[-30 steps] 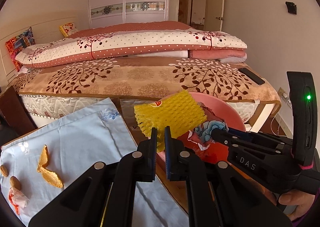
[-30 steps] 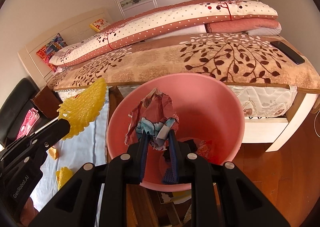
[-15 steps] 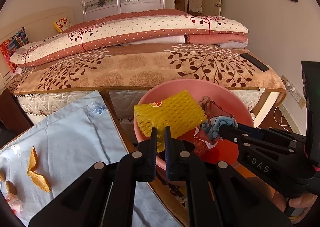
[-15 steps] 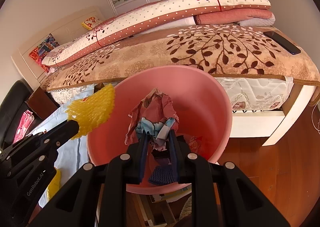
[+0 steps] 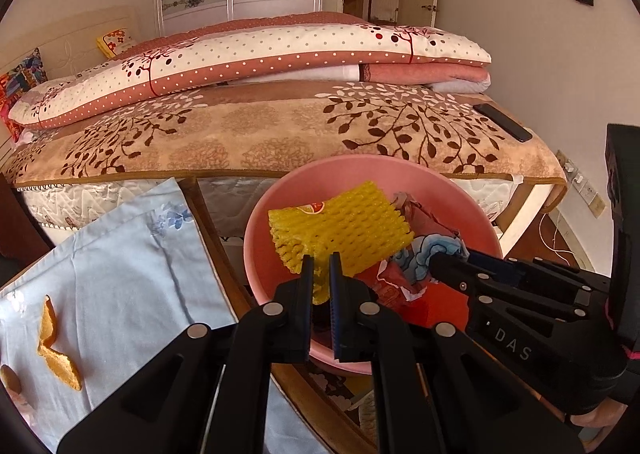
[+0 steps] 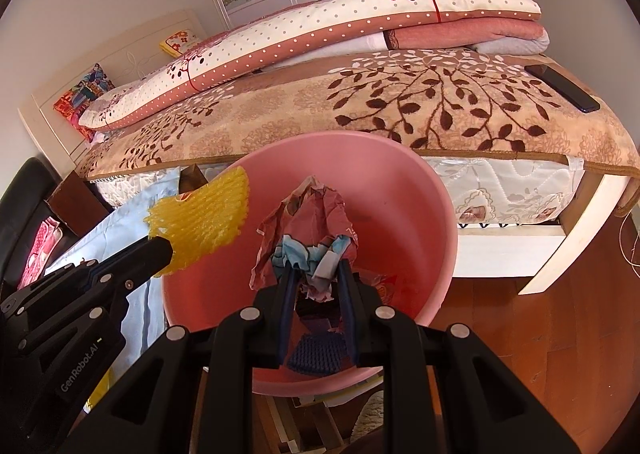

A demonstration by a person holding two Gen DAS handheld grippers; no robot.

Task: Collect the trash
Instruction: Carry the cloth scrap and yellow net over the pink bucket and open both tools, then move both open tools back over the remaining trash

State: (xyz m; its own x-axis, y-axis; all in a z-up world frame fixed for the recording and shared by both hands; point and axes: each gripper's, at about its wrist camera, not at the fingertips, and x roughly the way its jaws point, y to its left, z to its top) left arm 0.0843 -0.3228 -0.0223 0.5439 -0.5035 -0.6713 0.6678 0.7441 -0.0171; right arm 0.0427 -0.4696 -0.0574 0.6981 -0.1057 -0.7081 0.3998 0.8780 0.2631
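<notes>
Both claws over the pink bin (image 6: pixel 404 190), each clamped on trash

My left claw (image 5: pixel 320 278) pinches yellow foam net (image 5: pixel 340 230), right claw (image 6: pixel 316 278) grips crumpled wrapper (image 6: pixel 316 222); I release both well inside the rim

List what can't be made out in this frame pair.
- Bottom of the pink bin: both views, covered by the wrappers and tongs.
- Sticker text on the yellow foam net: left view, too small.
- Scraps on the blue cloth: left view, cut by the edge.
</notes>
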